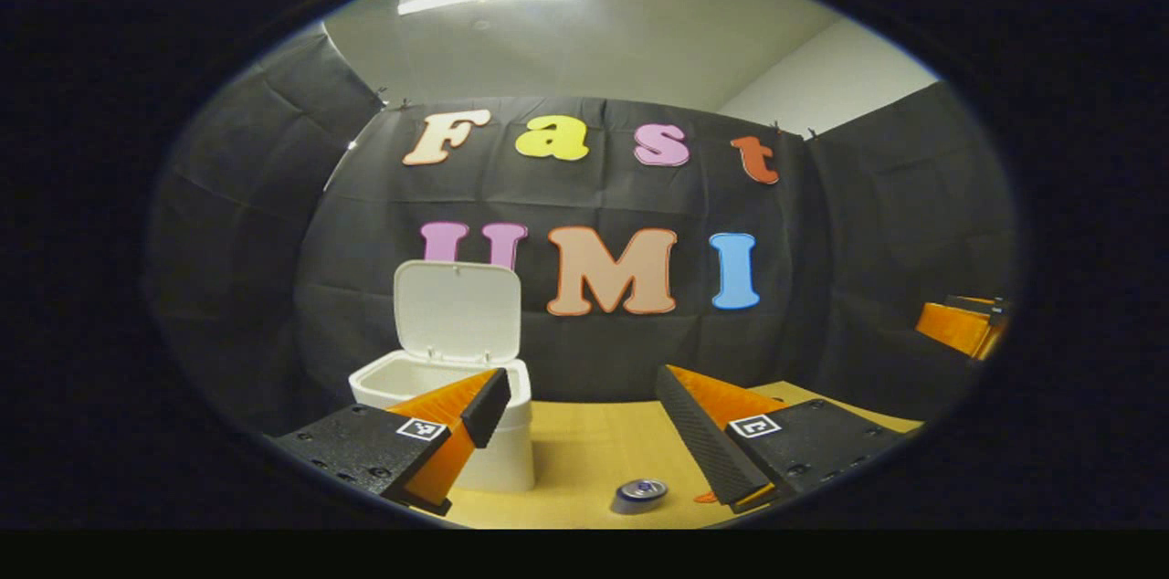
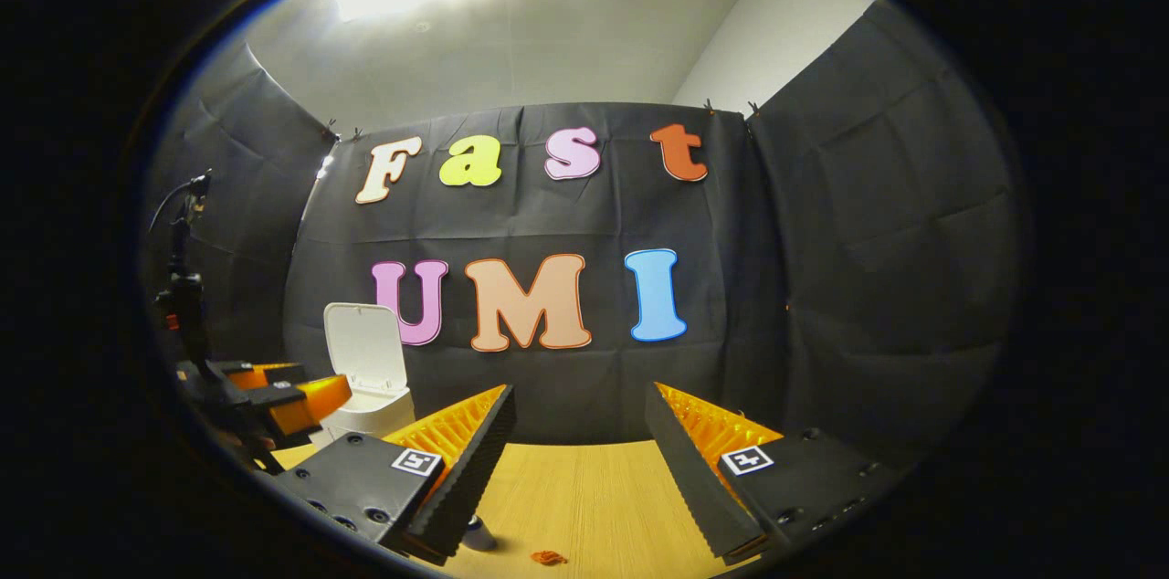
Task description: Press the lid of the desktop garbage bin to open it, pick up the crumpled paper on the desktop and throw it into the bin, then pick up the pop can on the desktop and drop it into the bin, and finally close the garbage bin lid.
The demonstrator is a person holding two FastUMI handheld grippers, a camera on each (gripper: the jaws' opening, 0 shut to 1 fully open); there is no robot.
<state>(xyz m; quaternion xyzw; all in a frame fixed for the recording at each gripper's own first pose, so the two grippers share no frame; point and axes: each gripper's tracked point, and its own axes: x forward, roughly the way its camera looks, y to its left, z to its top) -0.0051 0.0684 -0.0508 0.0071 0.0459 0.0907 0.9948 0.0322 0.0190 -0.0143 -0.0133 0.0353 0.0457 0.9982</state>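
Bin open on the bench, both tools empty and spread apart

In the left gripper view the left tool (image 1: 575, 401) hangs above the wooden bench (image 1: 584, 460) with its fingers wide apart and nothing between them; the white garbage bin (image 1: 507, 433) stands just behind its left finger, toward the back edge of the bench by the black cloth wall, its lid (image 1: 457, 312) swung upright; the pop can (image 1: 639, 494) stands on the bench between the fingers, near the front edge, seen from above; a small orange scrap (image 1: 703, 498) lies just beside it; in the right gripper view the right tool (image 2: 580, 447) also has its fingers apart and holds nothing; the can (image 2: 479, 533) peeks out beside its left finger, the scrap (image 2: 548, 557) lies close by; the bin (image 2: 370, 410) with raised lid (image 2: 367, 346) stands at the far left of the bench, the left tool (image 2: 292, 405) just in front of it; whether any crumpled paper lies inside the bin cannot be told
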